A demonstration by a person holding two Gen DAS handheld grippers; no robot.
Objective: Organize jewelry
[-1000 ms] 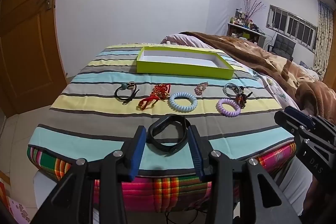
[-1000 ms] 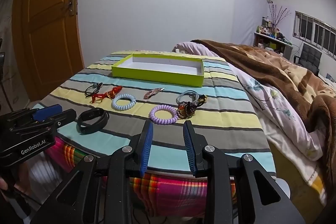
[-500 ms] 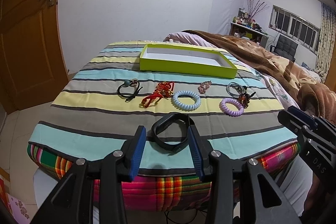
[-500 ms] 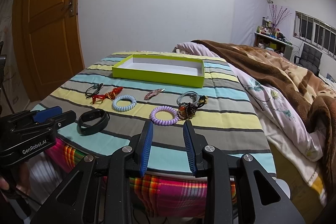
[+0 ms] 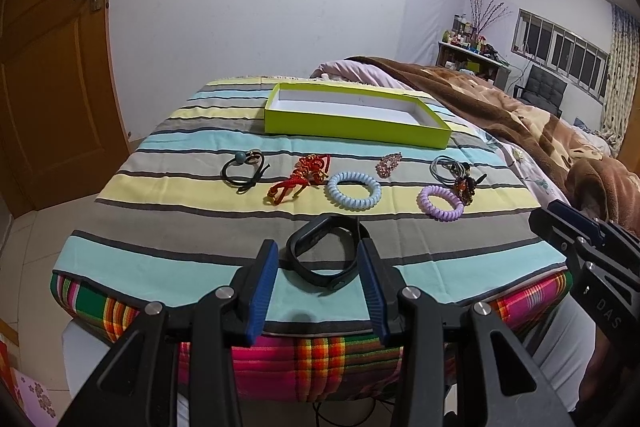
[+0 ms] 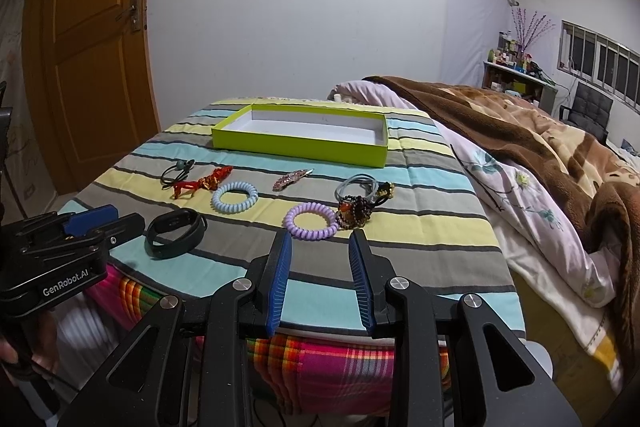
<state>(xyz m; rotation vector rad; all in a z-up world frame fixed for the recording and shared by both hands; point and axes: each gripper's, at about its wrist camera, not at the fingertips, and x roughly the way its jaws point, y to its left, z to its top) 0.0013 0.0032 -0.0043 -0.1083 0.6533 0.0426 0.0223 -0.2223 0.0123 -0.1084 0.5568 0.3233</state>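
Observation:
A shallow lime-green box [image 5: 356, 125] [image 6: 296, 145] with a white inside stands empty at the far end of the striped cloth. In front of it lie a black hair tie [image 5: 242, 169], a red knot charm [image 5: 300, 177], a blue spiral tie [image 5: 354, 191], a pink clip [image 5: 388, 165], a purple spiral tie [image 6: 310, 221] and grey ties with a beaded bracelet [image 6: 360, 195]. A black wristband [image 5: 324, 251] [image 6: 176, 233] lies near the front edge. My left gripper [image 5: 317, 246] hovers open just short of it. Short of the purple tie, my right gripper [image 6: 320, 235] is open and holds nothing.
The striped cloth [image 5: 200, 235] covers the foot of a bed, over a plaid layer at its front edge. A brown blanket [image 6: 540, 147] and flowered sheet lie to the right. A wooden door [image 6: 92, 59] stands at left. Bare cloth separates the box and the jewelry row.

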